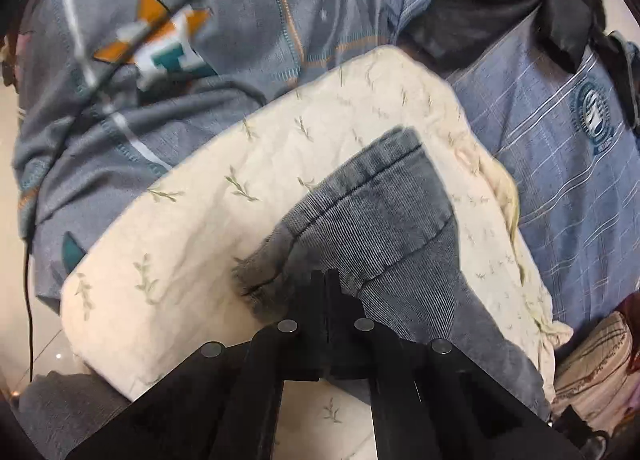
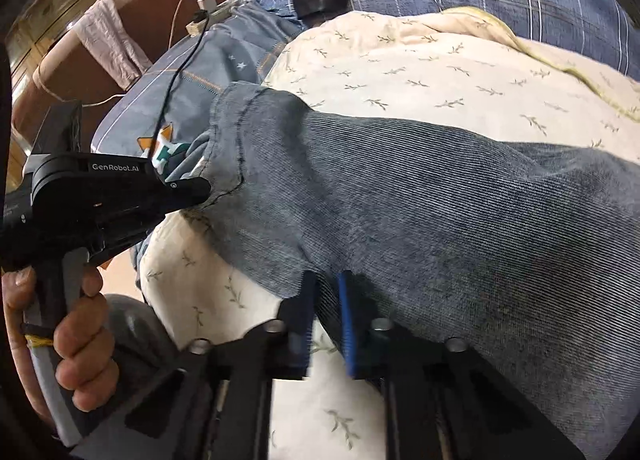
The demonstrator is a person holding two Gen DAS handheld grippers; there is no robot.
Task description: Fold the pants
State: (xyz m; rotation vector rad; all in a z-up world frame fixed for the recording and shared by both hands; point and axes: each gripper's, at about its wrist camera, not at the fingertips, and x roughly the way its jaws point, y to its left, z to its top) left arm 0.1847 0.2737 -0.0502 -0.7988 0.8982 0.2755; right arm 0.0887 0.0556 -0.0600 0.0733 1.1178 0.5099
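I've got the left gripper (image 1: 327, 280) clamped on the pants (image 2: 400, 196) hem; right gripper (image 2: 325, 300) fingers pinch the leg edge further along. Pants lie across the cream quilt (image 2: 440, 72) on the bed. I'd lift both evenly, keeping the hem taut.

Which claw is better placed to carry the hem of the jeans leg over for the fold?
Probably the left claw: it is shut on the hem of the jeans. The right claw grips the leg's edge farther from the hem.
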